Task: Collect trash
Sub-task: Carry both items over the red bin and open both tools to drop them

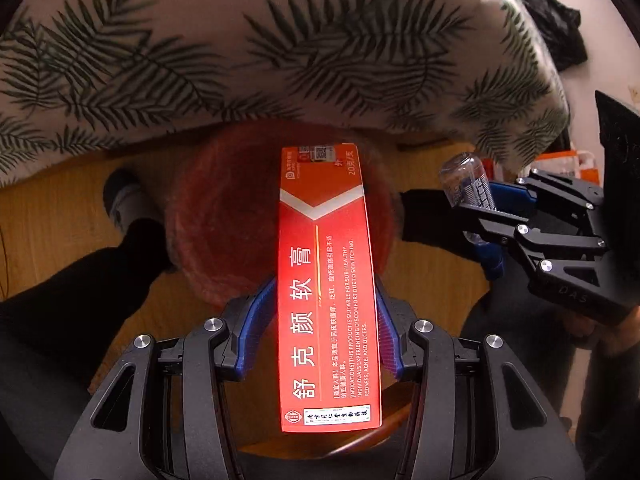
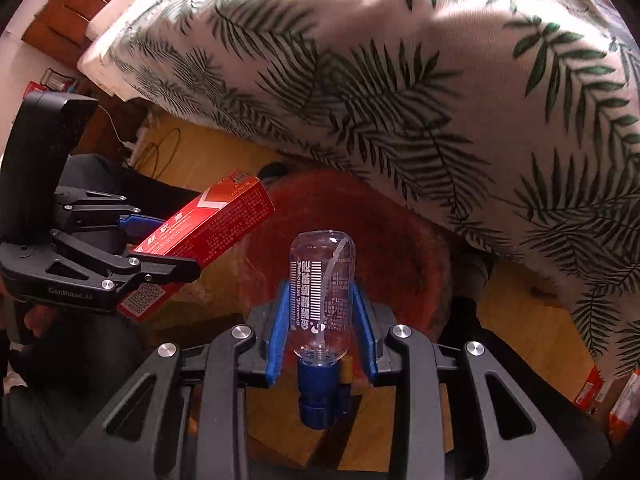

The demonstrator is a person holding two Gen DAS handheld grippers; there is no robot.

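The left gripper (image 1: 326, 320) is clamped on a red box (image 1: 326, 280), its blue pads pressing both long sides near the middle; the box juts forward past the fingertips, white chevron and printed text facing up. The right gripper (image 2: 322, 320) is closed on a clear bottle (image 2: 322, 280) — pads against its sides, blue cap (image 2: 320, 392) toward the camera, rounded base pointing away.

Both loads hang over a red bin (image 1: 208, 216), which shows blurred below them on a wooden floor (image 1: 52, 216). From the right wrist view the box sits tilted at the left, beside the bottle but apart from it, and the bin's mouth lies just beyond both.

Behind the bin a leaf-print sheet (image 2: 400, 80) drapes down over a bed edge. A socked foot (image 1: 124, 196) stands on the floor left of the bin.
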